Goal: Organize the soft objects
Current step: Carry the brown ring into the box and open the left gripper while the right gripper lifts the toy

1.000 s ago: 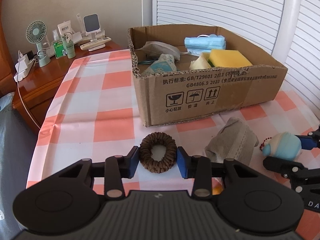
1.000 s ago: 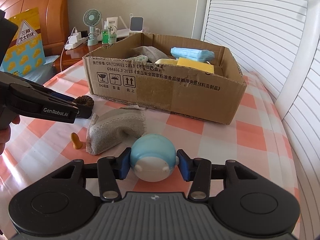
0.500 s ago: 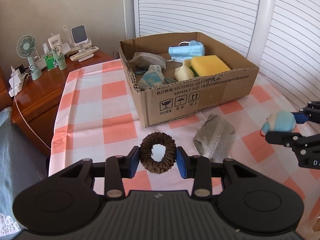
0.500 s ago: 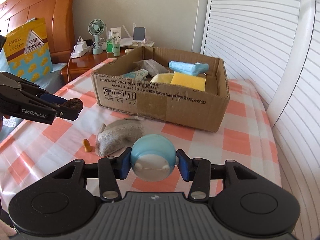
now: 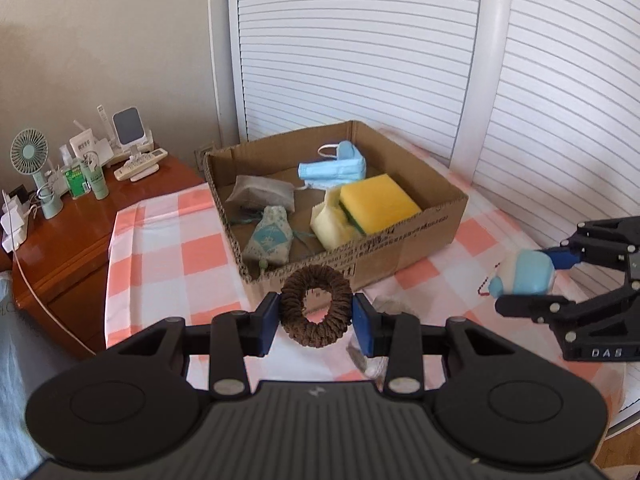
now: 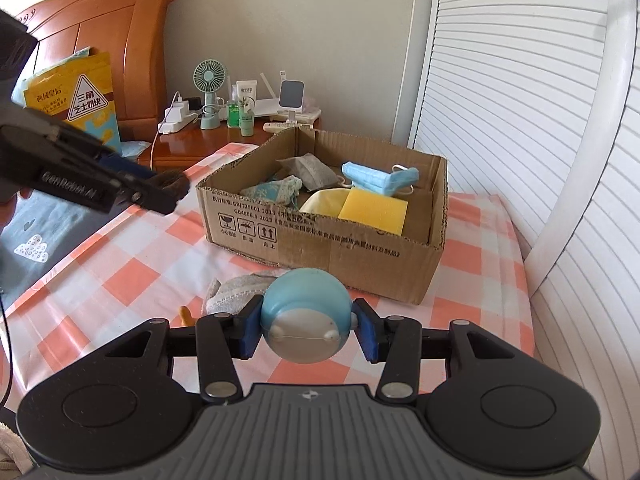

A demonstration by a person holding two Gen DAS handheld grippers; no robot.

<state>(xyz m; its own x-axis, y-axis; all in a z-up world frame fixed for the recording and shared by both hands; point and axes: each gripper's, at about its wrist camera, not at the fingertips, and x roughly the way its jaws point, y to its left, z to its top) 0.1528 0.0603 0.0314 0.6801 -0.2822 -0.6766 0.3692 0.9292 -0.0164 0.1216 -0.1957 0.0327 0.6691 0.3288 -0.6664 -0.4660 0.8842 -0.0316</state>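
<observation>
My left gripper (image 5: 316, 318) is shut on a brown knitted hair ring (image 5: 294, 308), held in the air above the checked tablecloth just short of the cardboard box (image 5: 404, 240). My right gripper (image 6: 306, 330) is shut on a round blue and white soft toy (image 6: 304, 316), also lifted off the table in front of the box (image 6: 340, 246). The box holds a yellow sponge (image 5: 378, 202), a blue face mask (image 5: 332, 170), a grey pouch (image 5: 260, 196) and a patterned sachet (image 5: 270, 238). In the left wrist view the toy (image 5: 524, 274) hangs at the right.
A grey sock (image 6: 236, 290) and a small orange piece (image 6: 186, 314) lie on the cloth before the box. A wooden nightstand (image 5: 68, 232) at the left carries a fan (image 5: 34, 160), bottles and chargers. White slatted doors (image 5: 360, 48) stand behind the table. The wooden headboard (image 6: 100, 32) rises at far left.
Both grippers have risen with their loads: the hair ring and the toy left the tablecloth, and the box's inside now shows from higher up.
</observation>
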